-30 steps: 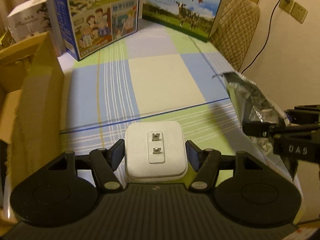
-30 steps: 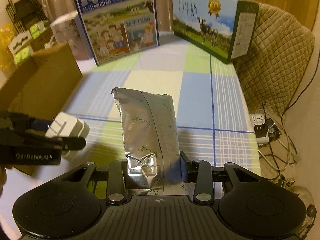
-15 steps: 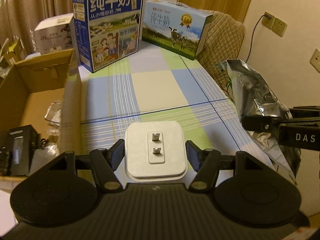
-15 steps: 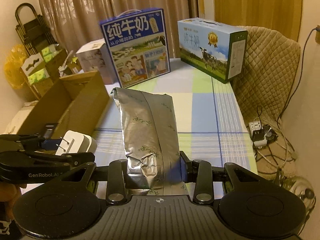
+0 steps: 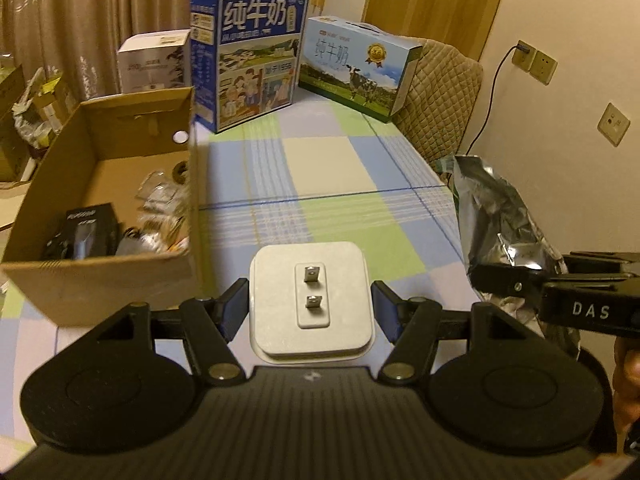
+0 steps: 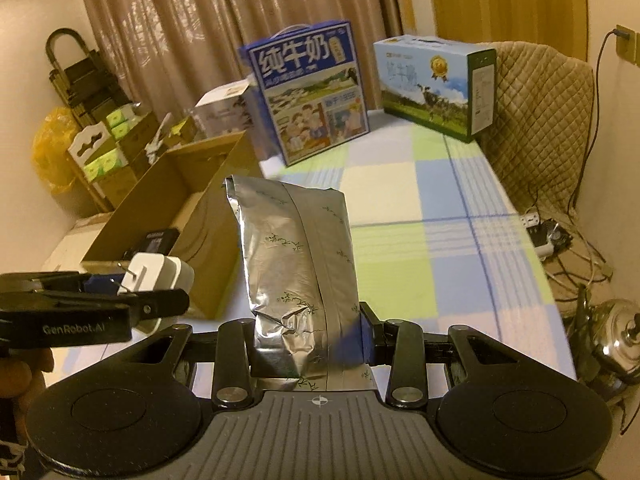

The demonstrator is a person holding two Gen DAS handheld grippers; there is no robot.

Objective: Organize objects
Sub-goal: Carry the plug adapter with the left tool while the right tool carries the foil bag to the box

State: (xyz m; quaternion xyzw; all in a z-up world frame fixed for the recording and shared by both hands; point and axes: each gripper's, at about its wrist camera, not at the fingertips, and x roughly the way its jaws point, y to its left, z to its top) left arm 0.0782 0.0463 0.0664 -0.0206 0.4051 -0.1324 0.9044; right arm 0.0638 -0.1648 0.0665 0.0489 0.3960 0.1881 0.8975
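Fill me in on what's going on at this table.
A person is tidying up with a handheld gripper in each hand. The left gripper is clamped on a white plug adapter, prongs facing up. The right gripper is clamped on a silver foil pouch, held upright. Both are held above the checked tablecloth. To the left sits an open cardboard box already holding a black box and some small packets. Neither item is in the box yet.

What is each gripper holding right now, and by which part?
The left gripper clamps the white charger by its two side faces, prongs facing out. The right gripper grips the silver foil pouch by its lower end.
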